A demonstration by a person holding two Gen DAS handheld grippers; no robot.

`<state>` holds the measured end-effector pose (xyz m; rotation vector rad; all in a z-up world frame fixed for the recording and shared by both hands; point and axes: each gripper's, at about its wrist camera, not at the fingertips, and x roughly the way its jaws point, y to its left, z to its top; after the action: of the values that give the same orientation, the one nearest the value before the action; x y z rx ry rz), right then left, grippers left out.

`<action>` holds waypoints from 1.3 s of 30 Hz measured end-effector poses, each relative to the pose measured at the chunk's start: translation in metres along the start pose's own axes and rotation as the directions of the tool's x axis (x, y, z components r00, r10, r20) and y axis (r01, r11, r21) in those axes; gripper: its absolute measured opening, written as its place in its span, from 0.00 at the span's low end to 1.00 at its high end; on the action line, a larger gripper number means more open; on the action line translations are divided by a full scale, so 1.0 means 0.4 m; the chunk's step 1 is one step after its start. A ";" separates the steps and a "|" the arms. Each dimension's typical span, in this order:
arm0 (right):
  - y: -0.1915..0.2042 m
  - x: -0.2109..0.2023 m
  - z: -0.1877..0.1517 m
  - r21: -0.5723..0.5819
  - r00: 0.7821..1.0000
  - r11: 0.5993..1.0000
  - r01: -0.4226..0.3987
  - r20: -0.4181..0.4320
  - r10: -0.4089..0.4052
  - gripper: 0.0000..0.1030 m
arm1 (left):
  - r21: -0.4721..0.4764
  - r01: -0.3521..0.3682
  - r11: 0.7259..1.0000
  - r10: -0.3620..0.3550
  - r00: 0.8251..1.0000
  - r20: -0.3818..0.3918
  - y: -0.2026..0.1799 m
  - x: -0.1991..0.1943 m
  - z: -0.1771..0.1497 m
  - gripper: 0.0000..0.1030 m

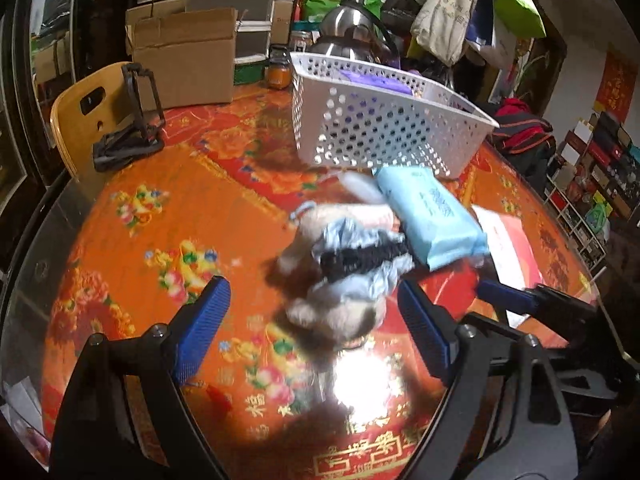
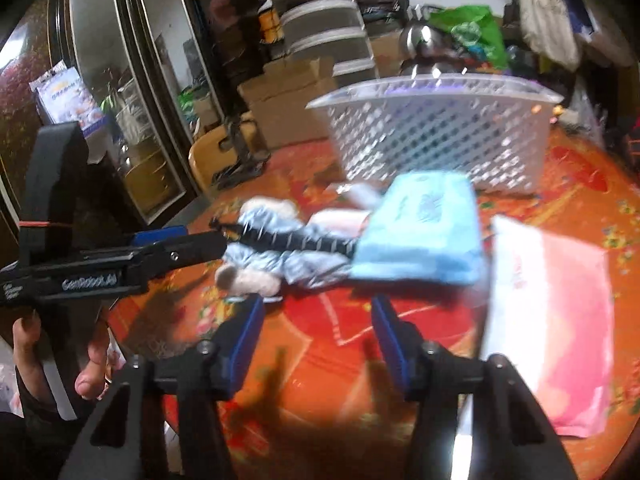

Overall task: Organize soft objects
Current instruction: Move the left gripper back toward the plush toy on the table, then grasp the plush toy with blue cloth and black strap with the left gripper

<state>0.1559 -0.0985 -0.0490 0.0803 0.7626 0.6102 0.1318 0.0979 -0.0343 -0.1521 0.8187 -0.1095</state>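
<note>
**Caller:** Where were your fingers at that moment?

**Me:** My left gripper [image 1: 314, 328] hung wide apart, blue pads [image 1: 204, 332] either side of nothing, just this side of the plush toy [image 1: 344, 264]. My right gripper [image 2: 318, 340] was spread wide too, nothing between its pads, low over the red floral tablecloth [image 1: 160, 208].

**Caller:** And the toy itself?

**Me:** It lay on its side on the cloth, in front of the white perforated basket [image 1: 372, 128], a fluffy pale thing in a light blue outfit with a dark band. It was blurred, so I couldn't make out finer detail. From my right wrist camera the toy [image 2: 280, 248] sat beyond my pads, with my left gripper's [image 2: 192, 244] dark fingers coming in from the side, close by it.

**Caller:** Anything else near the basket?

**Me:** A light blue soft pack [image 1: 432, 220] lay right in front of the basket, one end touching the toy. In the right view that pack [image 2: 424, 232] sat between the toy and a pink and white pack [image 2: 552, 320], which lay flat on the cloth. Inside the basket [image 2: 440, 136] something purple showed through the holes; what it was I couldn't tell.

**Caller:** Behind the basket?

**Me:** A steel kettle [image 1: 352, 36], and off to the side a cardboard box [image 1: 184, 60] on the table edge
</note>
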 end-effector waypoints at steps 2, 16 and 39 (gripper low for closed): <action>0.002 0.038 -0.006 0.001 0.999 1.000 0.002 -0.041 -0.002 0.44 | 0.009 0.006 1.000 -0.005 1.000 -0.023 0.001 0.012 -0.016 0.81; -0.029 0.151 0.045 0.056 0.993 0.998 0.030 -0.116 -0.023 0.40 | -0.007 0.097 0.995 -0.097 0.991 -0.089 0.005 0.097 0.005 0.67; -0.047 0.199 0.089 0.058 0.984 0.997 -0.058 -0.163 0.067 0.38 | -0.005 0.278 0.961 -0.274 0.947 -0.170 0.003 0.145 0.012 0.25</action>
<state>0.2334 -0.0652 -0.0781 0.1034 0.9395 0.6619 0.1747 0.0905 -0.0731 -0.2423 0.9623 -0.3989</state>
